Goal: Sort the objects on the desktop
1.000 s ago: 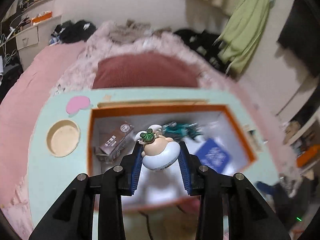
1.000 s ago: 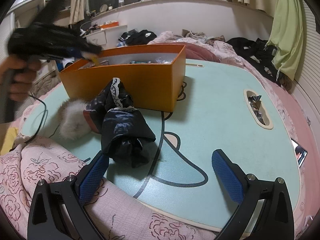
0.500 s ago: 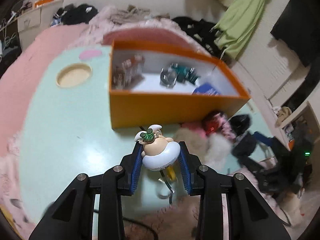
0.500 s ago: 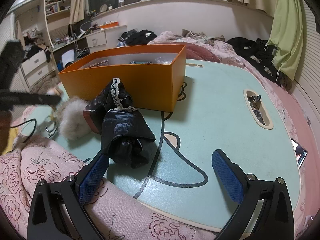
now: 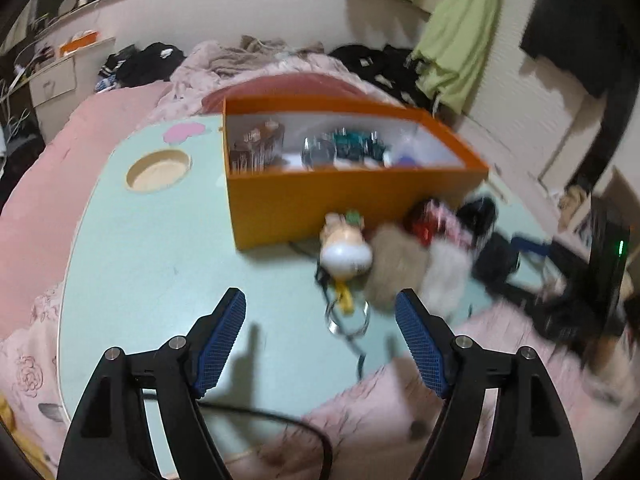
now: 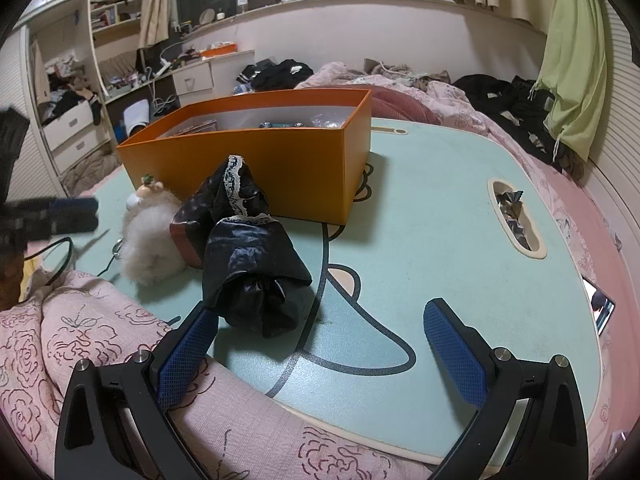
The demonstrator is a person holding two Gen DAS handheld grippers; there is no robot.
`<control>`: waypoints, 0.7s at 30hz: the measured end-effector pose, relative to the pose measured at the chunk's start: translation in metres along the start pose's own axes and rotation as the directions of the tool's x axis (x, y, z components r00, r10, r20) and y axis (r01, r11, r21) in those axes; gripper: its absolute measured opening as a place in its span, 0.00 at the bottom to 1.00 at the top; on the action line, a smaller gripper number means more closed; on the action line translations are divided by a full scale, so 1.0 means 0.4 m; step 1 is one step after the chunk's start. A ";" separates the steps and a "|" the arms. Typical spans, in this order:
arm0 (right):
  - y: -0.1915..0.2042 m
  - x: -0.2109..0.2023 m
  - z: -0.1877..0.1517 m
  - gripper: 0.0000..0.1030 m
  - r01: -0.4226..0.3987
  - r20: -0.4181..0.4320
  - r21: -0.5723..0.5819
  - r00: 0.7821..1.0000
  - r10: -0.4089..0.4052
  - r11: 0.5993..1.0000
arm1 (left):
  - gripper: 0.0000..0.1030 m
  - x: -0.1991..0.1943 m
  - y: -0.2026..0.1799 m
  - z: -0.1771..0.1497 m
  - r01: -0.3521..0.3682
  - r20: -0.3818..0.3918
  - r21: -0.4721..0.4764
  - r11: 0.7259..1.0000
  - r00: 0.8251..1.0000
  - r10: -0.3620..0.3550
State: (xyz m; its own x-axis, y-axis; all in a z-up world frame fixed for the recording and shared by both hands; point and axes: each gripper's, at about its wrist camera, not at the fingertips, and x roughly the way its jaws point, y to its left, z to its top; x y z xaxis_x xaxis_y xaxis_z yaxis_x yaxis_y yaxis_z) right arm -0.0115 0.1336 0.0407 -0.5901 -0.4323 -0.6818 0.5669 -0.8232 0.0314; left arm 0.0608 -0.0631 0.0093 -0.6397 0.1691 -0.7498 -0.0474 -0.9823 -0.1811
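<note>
The left tool [image 5: 320, 322] is opening with nothing between its pads; the figurine keychain [image 5: 345, 246] lies at its twelve o'clock, against the orange box [image 5: 340, 196] on the worktop [image 5: 152, 248]. The right tool [image 6: 320, 338] is spread, idle.

Cluttered bedroom, pink bedding [image 6: 540, 168], white drawers [image 6: 192, 80], green curtain [image 6: 572, 60]

A cluttered bedroom in a home.
A pale green lap table [image 6: 460, 248] with a cartoon drawing sits on a bed covered by a pink rose-print quilt [image 6: 60, 336]. Dark clothes [image 6: 280, 70] lie heaped on the bedding behind it. White drawers [image 6: 68, 128] and crowded shelves [image 6: 116, 8] stand along one wall, and a green curtain [image 6: 572, 60] hangs by the window ledge.
</note>
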 end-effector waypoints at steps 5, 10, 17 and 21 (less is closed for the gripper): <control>0.002 0.002 -0.001 1.00 0.001 -0.002 0.001 1.000 -0.001 1.000 | 0.99 0.070 -0.040 -0.040 -0.155 0.009 0.084 0.984 0.988 0.155; 0.005 0.003 -0.001 1.00 0.002 -0.003 0.000 1.000 -0.002 1.000 | 1.00 0.083 -0.036 -0.027 -0.137 -0.005 0.085 0.987 0.990 0.138; 0.008 0.002 0.000 1.00 -0.002 -0.001 0.003 1.000 0.002 1.000 | 1.00 0.092 -0.034 -0.021 -0.139 0.000 0.083 0.987 0.990 0.140; 0.018 0.007 0.005 1.00 -0.003 -0.006 -0.004 1.000 0.003 1.000 | 1.00 0.089 -0.035 -0.025 -0.144 0.001 0.079 0.987 0.990 0.144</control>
State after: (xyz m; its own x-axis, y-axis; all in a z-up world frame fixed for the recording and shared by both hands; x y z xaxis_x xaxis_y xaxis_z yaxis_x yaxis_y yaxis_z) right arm -0.0103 0.1256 0.0403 -0.5851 -0.4328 -0.6858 0.5712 -0.8203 0.0304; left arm 0.0464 -0.0425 -0.0213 -0.6408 0.0258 -0.7673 -0.0152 -0.9997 -0.0210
